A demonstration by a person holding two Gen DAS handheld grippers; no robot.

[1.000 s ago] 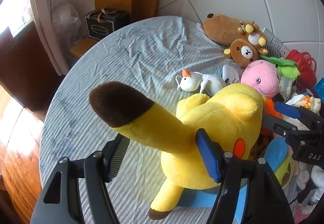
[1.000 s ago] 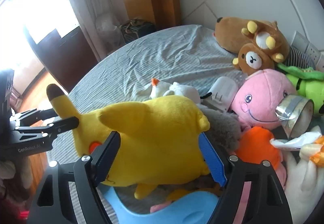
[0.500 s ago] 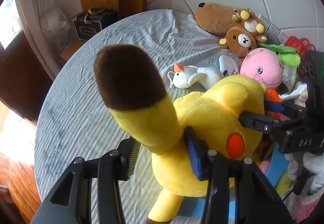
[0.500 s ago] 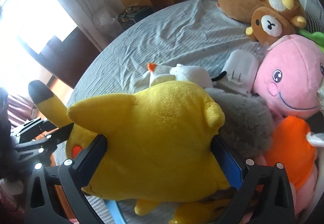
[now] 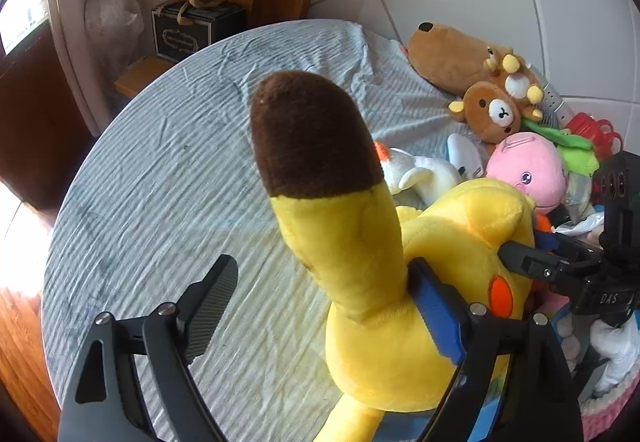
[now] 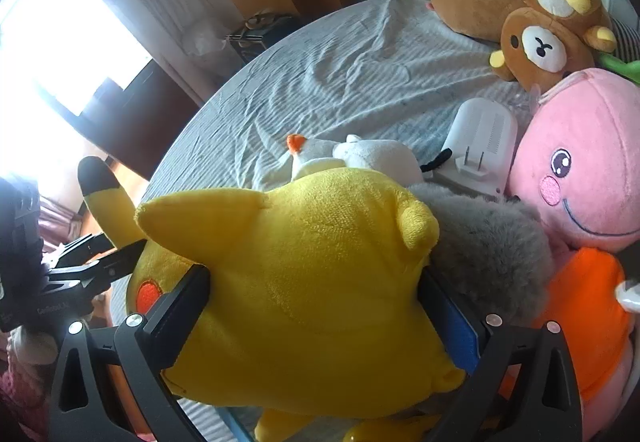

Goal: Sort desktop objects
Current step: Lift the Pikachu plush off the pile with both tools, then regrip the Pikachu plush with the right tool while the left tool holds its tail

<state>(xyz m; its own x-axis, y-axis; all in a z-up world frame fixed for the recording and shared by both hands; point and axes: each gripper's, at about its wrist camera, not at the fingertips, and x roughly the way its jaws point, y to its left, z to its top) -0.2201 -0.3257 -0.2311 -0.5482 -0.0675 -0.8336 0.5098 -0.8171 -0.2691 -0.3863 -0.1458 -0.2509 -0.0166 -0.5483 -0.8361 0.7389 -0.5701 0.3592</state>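
- The right hand-held gripper [image 6: 316, 306] clamps the yellow plush [image 6: 304, 274] by its body, 1 finger on each side.
- The left hand-held gripper [image 5: 324, 302] is spread wide around the plush's brown-tipped ear [image 5: 316, 146]; only its blue-padded finger [image 5: 436, 318] touches the plush.
- The plush sits at the edge of the toy pile on the cloth-covered worktop [image 5: 168, 182].
- Behind the plush lie a white duck [image 6: 360, 154] and a white plug [image 6: 480, 146]; beside it, a grey plush [image 6: 488, 242] and a pink plush [image 6: 580, 170].
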